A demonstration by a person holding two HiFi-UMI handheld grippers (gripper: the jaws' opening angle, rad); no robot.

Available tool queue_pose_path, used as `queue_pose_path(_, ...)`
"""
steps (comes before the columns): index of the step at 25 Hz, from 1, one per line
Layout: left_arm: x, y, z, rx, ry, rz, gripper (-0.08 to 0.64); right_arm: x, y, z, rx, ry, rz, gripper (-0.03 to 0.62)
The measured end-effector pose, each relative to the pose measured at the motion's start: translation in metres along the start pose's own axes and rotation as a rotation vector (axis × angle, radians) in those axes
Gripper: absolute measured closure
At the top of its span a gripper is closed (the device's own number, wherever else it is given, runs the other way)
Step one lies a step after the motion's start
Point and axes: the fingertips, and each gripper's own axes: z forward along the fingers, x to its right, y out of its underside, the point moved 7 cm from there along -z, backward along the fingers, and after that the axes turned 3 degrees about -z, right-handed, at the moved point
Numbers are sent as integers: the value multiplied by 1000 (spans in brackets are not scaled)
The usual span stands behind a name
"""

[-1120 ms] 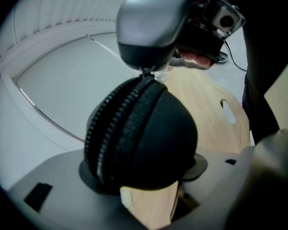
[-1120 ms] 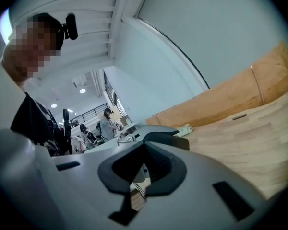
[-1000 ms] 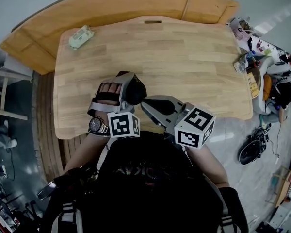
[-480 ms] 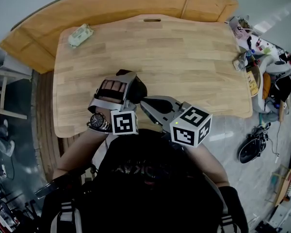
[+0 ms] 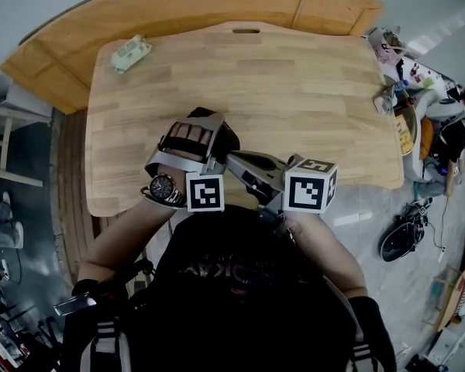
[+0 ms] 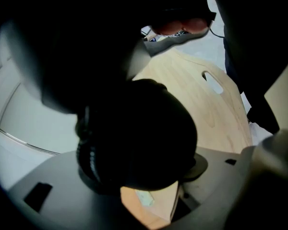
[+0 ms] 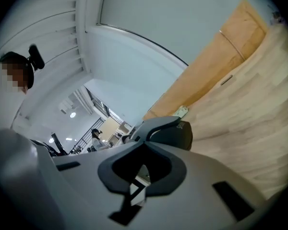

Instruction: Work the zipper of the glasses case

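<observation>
Your left tongs (image 5: 213,134) clamp black glasses case (image 5: 229,139) over bench (image 5: 294,76). Right tongs (image 5: 231,160) pinched shut, hold on zipper unconfirmed. Risk: hard tug twists case from your grip.

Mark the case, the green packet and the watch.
Case (image 6: 149,143), left gripper view, middle of its dark shell.
Packet (image 5: 130,53), head view, middle of the green wrapper.
Watch (image 5: 162,186), head view, its dial.

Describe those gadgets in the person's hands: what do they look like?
The left gripper and right gripper are grey, two-jawed tools. Each carries a white cube printed with black square markers. A dark-faced wristwatch sits on the left wrist.
</observation>
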Motion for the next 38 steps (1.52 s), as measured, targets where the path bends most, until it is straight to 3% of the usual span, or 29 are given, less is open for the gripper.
queue_pose_path(6,3,-1,-1,15,11,3,253,1,3,-1,6,-19,16,575)
queue_pose_path(9,0,-1,-3,40,15,-37,253,-5,0,-4,16,-61,-28,571)
queue_pose_path(11,-4,0,-5,76,27,-116,253,-14,-6,-9,55,-115,-66,553)
queue_pose_path(14,-10,0,-11,192,129,-381,253,-17,-18,-27,142,-146,-139,424)
queue_pose_path(17,-15,-1,-19,375,279,-706,253,-3,-24,-54,173,-53,-258,356)
queue_pose_path(22,-28,1,-33,730,609,-1243,253,15,-11,-74,9,101,-475,289)
queue_pose_path(25,-38,1,-40,912,752,-1434,253,19,-2,-70,-71,69,-485,258)
queue_pose_path(28,-43,0,-42,981,818,-1507,253,15,1,-62,-93,21,-478,244)
queue_pose_path(38,-23,-22,-37,916,938,-1471,253,21,21,-39,-237,27,-562,254)
